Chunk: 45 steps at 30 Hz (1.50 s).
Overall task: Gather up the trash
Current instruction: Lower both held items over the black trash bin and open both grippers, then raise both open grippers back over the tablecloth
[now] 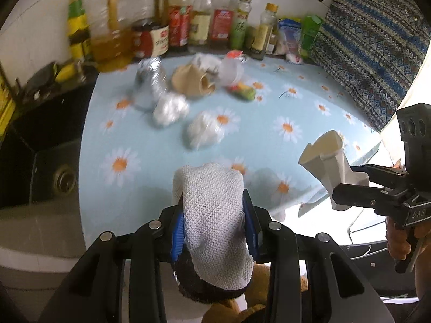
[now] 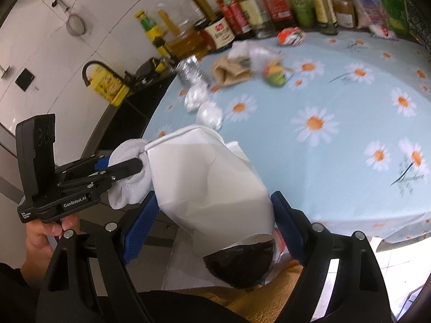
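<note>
My left gripper (image 1: pixel 212 215) is shut on a white knitted cloth (image 1: pixel 215 215), held above the near edge of the daisy tablecloth (image 1: pixel 296 102). It also shows in the right wrist view (image 2: pixel 126 167). My right gripper (image 2: pixel 215 210) is shut on a crumpled white paper carton (image 2: pixel 207 180), also seen in the left wrist view (image 1: pixel 328 161). More trash lies on the table: foil balls (image 1: pixel 169 107), a white wad (image 1: pixel 203 132), a brown paper cup (image 1: pixel 192 80), a clear plastic piece (image 1: pixel 229 70) and a colourful wrapper (image 1: pixel 242 91).
Sauce and oil bottles (image 1: pixel 177 27) line the back wall. A dark sink (image 1: pixel 54 161) lies left of the table. A patterned cloth (image 1: pixel 371 48) hangs at the right. A dark bin opening (image 2: pixel 239 266) sits below my right gripper.
</note>
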Available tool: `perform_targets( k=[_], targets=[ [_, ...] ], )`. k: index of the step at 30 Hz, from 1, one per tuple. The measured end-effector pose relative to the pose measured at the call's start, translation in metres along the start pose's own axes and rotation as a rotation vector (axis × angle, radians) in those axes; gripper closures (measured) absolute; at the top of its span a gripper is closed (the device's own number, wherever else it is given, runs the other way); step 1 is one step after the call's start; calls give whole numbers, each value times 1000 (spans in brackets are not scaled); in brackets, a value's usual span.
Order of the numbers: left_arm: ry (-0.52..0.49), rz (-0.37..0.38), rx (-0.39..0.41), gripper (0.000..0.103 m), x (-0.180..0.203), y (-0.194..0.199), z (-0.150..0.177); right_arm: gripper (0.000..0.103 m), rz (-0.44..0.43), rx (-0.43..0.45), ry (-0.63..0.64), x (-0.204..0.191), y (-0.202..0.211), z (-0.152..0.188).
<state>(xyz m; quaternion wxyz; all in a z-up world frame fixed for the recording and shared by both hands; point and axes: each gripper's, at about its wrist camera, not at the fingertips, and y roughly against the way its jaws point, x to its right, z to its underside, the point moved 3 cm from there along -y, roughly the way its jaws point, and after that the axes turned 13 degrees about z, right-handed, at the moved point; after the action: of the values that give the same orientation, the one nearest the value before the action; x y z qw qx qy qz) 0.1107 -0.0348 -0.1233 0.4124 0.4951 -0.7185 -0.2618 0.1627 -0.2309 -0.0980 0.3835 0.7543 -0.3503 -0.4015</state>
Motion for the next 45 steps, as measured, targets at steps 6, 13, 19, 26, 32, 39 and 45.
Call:
perform_targets(
  k=[6,13,19,26,32,39,45],
  targets=[
    [58,17,-31,68,-14,2,45,20,-2,-64,10,-22,-24,33],
    [116,42,-100,68,-25,-15,91,20,12,-146,-7,-32,-54,71],
    [154,48,-181,67,-34,-37,123,20,19,-227,-68,-26,-84,96],
    [196,72,-217,54,-41,-48,136,14,-19,-264,-131,-24,-95,101],
    [210,75,-209,43,-44,-47,129,11,-31,-243,-168,-20,-91,90],
    [211,62,-182,43,-45,-43,120,11,-40,-215,-207,-12,-84,82],
    [198,54,-163,43,-45,-32,109,11,-36,-168,-192,-12,-63,73]
  ],
)
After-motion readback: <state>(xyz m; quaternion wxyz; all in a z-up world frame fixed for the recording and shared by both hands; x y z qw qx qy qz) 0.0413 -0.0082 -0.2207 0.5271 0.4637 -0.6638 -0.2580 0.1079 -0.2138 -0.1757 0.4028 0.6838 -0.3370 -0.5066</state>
